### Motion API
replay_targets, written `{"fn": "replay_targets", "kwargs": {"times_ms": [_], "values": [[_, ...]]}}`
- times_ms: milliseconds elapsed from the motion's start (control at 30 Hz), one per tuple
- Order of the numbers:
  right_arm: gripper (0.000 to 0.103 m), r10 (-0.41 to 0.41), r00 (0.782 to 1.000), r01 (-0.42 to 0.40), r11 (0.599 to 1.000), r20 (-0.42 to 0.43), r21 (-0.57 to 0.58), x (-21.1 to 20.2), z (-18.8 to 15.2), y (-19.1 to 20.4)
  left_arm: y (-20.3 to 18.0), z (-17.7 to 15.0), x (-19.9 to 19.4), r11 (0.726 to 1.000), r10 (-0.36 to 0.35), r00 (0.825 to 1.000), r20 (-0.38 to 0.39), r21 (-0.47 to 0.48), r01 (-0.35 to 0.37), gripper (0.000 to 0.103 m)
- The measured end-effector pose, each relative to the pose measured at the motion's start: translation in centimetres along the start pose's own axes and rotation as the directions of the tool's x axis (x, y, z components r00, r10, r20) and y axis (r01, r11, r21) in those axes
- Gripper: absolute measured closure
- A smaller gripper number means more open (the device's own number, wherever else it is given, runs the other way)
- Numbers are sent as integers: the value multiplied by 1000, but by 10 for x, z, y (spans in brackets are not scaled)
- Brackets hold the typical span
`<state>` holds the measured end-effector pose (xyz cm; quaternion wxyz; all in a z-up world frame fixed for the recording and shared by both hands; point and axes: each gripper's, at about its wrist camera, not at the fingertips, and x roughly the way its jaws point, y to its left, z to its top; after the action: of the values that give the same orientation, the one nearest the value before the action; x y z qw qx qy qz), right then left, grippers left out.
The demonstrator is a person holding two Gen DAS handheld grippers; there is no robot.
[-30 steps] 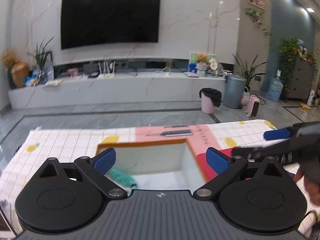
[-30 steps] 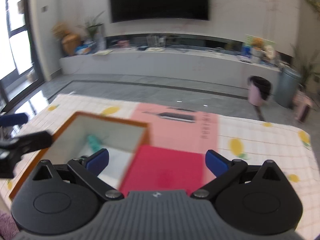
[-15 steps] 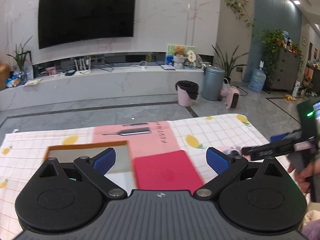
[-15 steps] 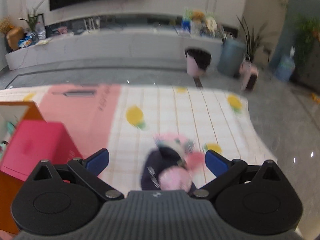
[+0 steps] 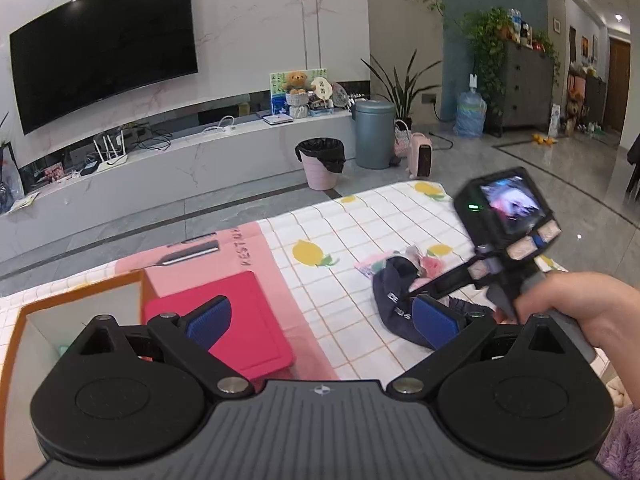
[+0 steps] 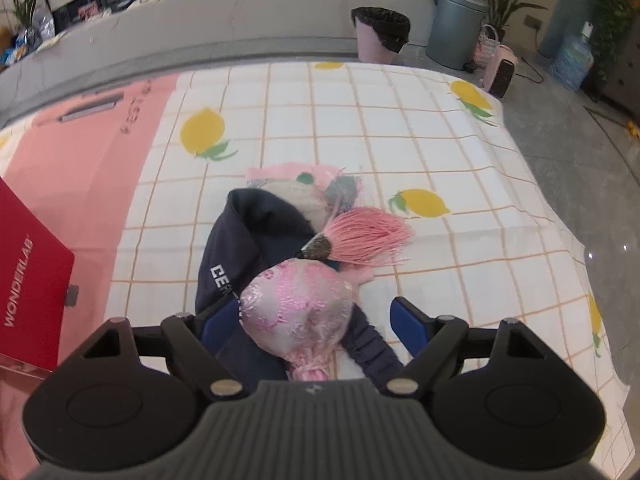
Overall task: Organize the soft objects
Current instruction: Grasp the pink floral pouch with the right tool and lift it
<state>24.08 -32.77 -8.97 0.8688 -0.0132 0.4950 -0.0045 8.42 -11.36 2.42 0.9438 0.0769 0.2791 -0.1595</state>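
Reaching for the next soft item looks like the step in hand: the right gripper [image 6: 316,320] hangs low over a small heap on the lemon-print cloth [image 6: 400,128], its jaws spread wide on either side of a pink satin pouch [image 6: 298,312]. The pouch lies on a navy garment [image 6: 248,236], with a pink tassel [image 6: 366,236] just beyond it and touching the heap. By my reading, the next move calls for dropping a little further and closing on the pouch alone, without snagging the navy fabric underneath; being soft, it will likely squash before it grips. Its likely home is the orange box [image 5: 80,300] at the left, beside a red lid [image 5: 256,320], well apart from the heap. The left gripper [image 5: 320,320] is held level above the cloth between box and heap, jaws spread and holding nothing. In the left view the right hand [image 5: 576,312] grips its tool from behind, tilted down toward the pile
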Motion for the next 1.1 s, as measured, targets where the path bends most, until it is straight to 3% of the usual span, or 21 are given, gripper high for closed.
{"fn": "replay_targets", "kwargs": {"times_ms": [67, 100, 233, 400, 567, 667, 733, 800, 900, 1100], "values": [[42, 16, 1000, -16, 1000, -9, -15, 4, 0, 4, -10, -3, 6, 1000, -2, 1000, -9, 8, 2, 0], [46, 10, 1000, -11, 1000, -9, -19, 6, -1, 5, -15, -4, 9, 1000, -8, 1000, -19, 9, 8, 0], [51, 19, 1000, -19, 1000, -5, 6, 4, -2, -2, -25, -11, 19, 1000, -10, 998, -62, 9, 11, 0], [51, -65, 997, 65, 998, 30, 8, -30, -9, -19, -36, -21, 21, 999, 20, 995, -94, 48, -16, 0], [51, -53, 994, 38, 987, 94, 157, -66, -20, -63, -49, -39, 23, 997, 31, 992, -123, 81, -21, 0], [51, -191, 980, 179, 971, 63, 159, -68, -24, -74, -64, -47, 33, 995, 22, 991, -131, 97, -9, 0], [50, -259, 965, 253, 958, 32, 137, -64, -28, -76, -79, -53, 38, 989, -25, 994, -111, 143, 40, 0], [50, -247, 969, 243, 963, 23, 120, -60, -32, -80, -90, -58, 39, 975, -76, 995, -57, 205, 86, 0], [50, -200, 980, 195, 971, 21, 139, -58, -34, -86, -99, -61, 45, 974, -85, 996, 10, 212, 81, 0], [51, -194, 981, 191, 978, 24, 88, -48, -32, -78, -114, -62, 81, 978, -100, 995, 1, 186, 98, 0]]}}
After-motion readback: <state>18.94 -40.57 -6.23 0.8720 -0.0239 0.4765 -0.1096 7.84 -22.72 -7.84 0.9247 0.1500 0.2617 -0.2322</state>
